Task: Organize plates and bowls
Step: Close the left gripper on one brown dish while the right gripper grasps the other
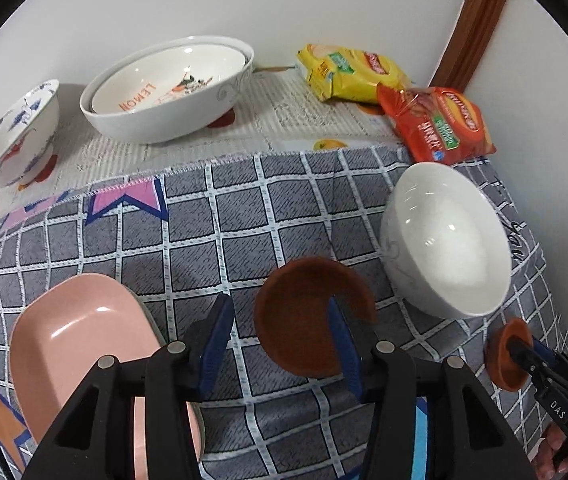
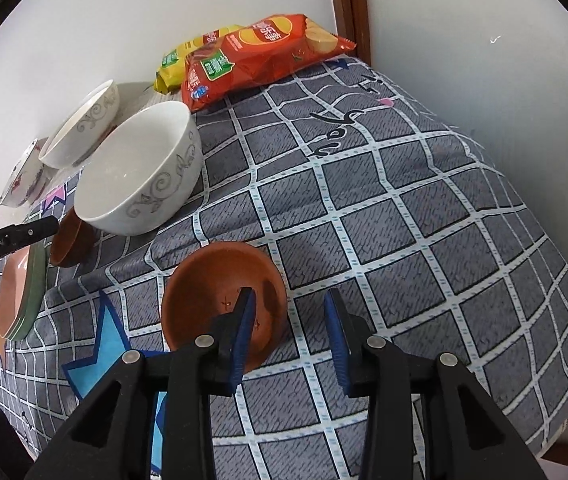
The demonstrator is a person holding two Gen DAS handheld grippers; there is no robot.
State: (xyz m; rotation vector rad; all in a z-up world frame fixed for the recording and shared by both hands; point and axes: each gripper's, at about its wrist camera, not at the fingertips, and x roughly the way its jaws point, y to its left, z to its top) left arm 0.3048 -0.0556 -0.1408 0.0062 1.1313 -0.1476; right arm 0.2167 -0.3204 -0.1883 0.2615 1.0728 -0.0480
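Observation:
Two small brown dishes sit on the checked cloth. My left gripper is open over one brown dish. Its right finger reaches inside the dish and its left finger stands outside, so the dish's left wall lies between the jaws, untouched. In the right wrist view my right gripper is open over the other brown dish, left finger inside, right finger outside the rim. Each view catches the other pair at its edge: the right gripper at its dish, the left gripper at its dish.
A pink plate lies on a green one at the left. A white bowl stands right of the dishes. Nested large bowls and a blue-flowered bowl stand by the wall. Yellow and red chip bags fill the corner.

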